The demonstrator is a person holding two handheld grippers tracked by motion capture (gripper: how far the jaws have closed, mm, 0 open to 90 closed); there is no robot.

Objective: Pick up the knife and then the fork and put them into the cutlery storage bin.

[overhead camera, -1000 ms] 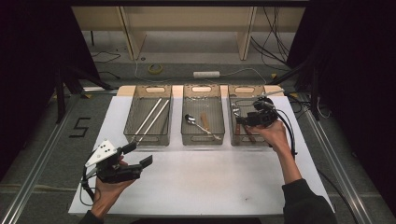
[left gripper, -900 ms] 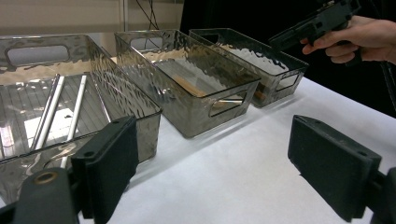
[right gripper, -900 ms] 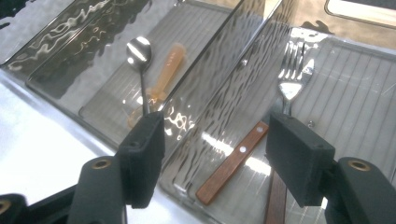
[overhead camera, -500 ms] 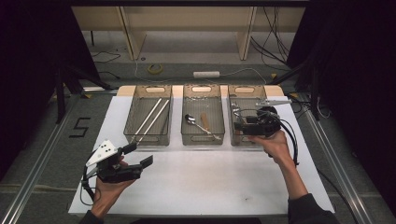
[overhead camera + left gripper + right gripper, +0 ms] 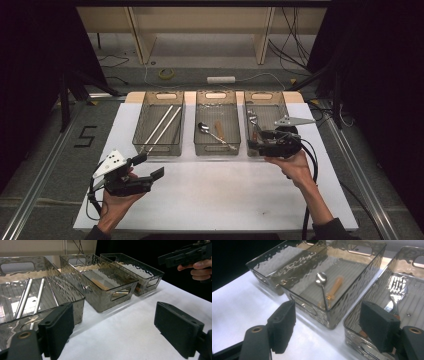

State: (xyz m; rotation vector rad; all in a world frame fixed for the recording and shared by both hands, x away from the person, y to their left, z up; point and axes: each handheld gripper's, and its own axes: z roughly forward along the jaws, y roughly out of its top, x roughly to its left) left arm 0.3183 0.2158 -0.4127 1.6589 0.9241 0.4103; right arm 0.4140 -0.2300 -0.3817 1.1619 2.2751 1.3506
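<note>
Across the upper middle of the high view three clear bins are sitting in a row on the white table [image 5: 215, 195]. Two metal rods [image 5: 162, 126] are lying in the left bin [image 5: 159, 122], a spoon [image 5: 206, 129] and a wooden piece [image 5: 219, 127] in the middle bin [image 5: 216, 123], and a fork [image 5: 251, 117] in the right bin [image 5: 264, 111]. My right gripper [image 5: 256, 141] is hovering at that bin's near end, lower right of centre; its jaws have just been opening and are standing apart with nothing between them. My left gripper [image 5: 148, 166] is waiting at lower left, jaws apart and empty.

Along my left gripper view, the rods are lying at far left, and the other two bins are running toward the upper right.

Down my right gripper view, the fork is lying at right behind my right-hand jaw, the spoon at centre.
</note>
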